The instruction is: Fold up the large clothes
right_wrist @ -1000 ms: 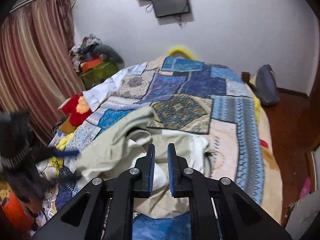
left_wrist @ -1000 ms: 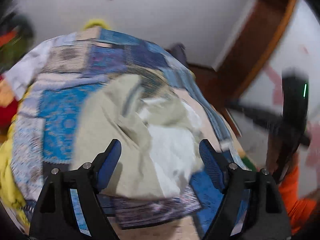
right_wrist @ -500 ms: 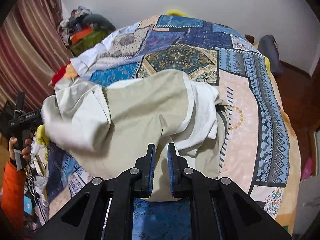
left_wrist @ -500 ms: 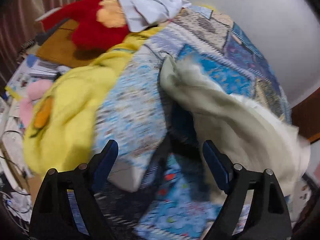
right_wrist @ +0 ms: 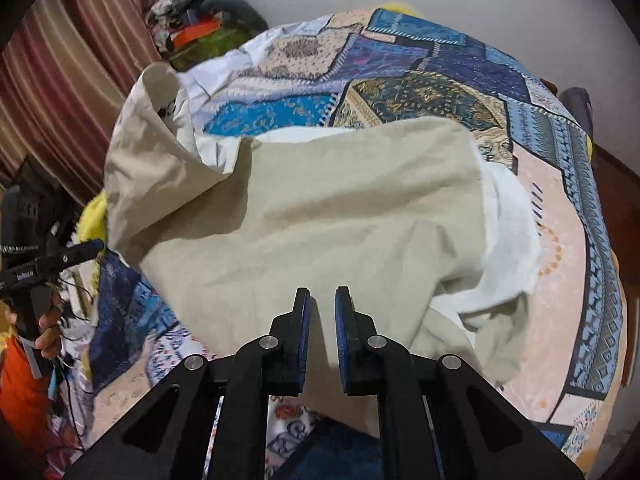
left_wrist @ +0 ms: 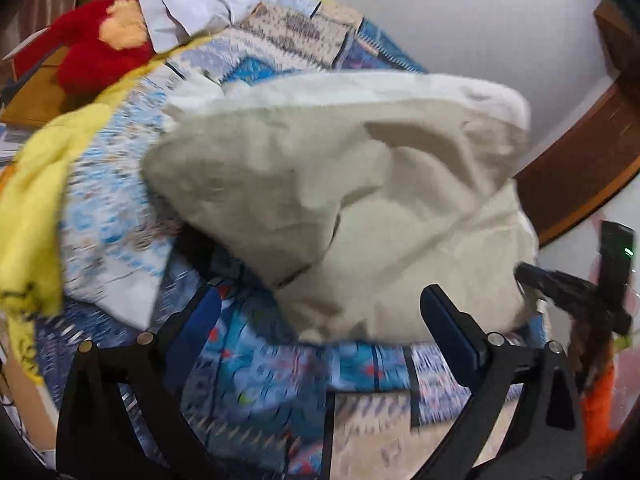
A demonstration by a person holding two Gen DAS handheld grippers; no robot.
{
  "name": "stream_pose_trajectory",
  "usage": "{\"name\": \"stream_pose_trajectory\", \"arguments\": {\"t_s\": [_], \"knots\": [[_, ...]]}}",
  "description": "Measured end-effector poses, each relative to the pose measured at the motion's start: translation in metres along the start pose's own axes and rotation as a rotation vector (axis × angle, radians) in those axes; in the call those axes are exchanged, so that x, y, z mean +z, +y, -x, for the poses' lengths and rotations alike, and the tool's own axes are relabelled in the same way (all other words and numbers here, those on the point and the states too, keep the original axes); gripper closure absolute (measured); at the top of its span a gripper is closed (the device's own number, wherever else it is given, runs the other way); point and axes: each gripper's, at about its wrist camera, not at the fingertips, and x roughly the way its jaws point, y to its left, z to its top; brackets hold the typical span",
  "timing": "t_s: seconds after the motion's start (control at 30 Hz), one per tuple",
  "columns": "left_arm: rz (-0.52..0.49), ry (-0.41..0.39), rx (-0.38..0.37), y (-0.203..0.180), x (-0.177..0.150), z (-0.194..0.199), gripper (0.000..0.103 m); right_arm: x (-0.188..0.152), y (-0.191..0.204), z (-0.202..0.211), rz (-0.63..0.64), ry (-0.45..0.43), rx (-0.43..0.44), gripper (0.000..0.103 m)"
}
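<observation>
A large beige garment with white lining (right_wrist: pixel 320 208) lies rumpled on the patchwork bedspread (right_wrist: pixel 440 68). In the right wrist view my right gripper (right_wrist: pixel 322 304) has its jaws nearly together around a fold of the beige cloth at its near edge. In the left wrist view the same garment (left_wrist: pixel 340 184) billows above the bed. My left gripper (left_wrist: pixel 320 312) is wide open and empty, just in front of the garment's lower edge. The left gripper also shows at the left of the right wrist view (right_wrist: pixel 60 256), beside the garment's raised corner.
A red plush toy (left_wrist: pixel 92 52) and a yellow blanket (left_wrist: pixel 36 184) lie at the bed's left side. A white cloth (left_wrist: pixel 192 12) lies near the head. A pile of clothes (right_wrist: pixel 200 20) and striped curtains (right_wrist: pixel 60 72) stand at the left. Wooden trim (left_wrist: pixel 580 168) is right.
The beige garment has been pulled up and spread toward the near edge of the bed. The left gripper swung from the bed's left side back toward the garment, still open.
</observation>
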Motion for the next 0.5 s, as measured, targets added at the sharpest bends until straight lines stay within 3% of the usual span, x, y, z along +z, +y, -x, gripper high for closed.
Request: {"name": "stream_pose_trajectory", "arguments": {"t_s": [0.1,0.3,0.37,0.43,0.5], "knots": [[0.041,0.064,0.038,-0.002,0.019,-0.043,0.003,-0.003,-0.004,-0.014,-0.01,0.031,0.003,0.095],[0.146,0.002,0.087,0.006,0.063,-0.07,0.006,-0.007,-0.027,-0.024,-0.072,0.06,0.071,0.095],[0.168,-0.032,0.128,0.011,0.077,-0.07,0.021,-0.01,-0.032,-0.029,-0.074,0.08,0.041,0.095],[0.206,-0.037,0.179,0.017,0.087,-0.072,0.06,-0.014,-0.035,-0.034,-0.074,0.091,0.051,0.095],[0.231,-0.033,0.167,0.019,0.092,-0.071,0.076,-0.017,-0.038,-0.036,-0.087,0.093,0.087,0.095]]}}
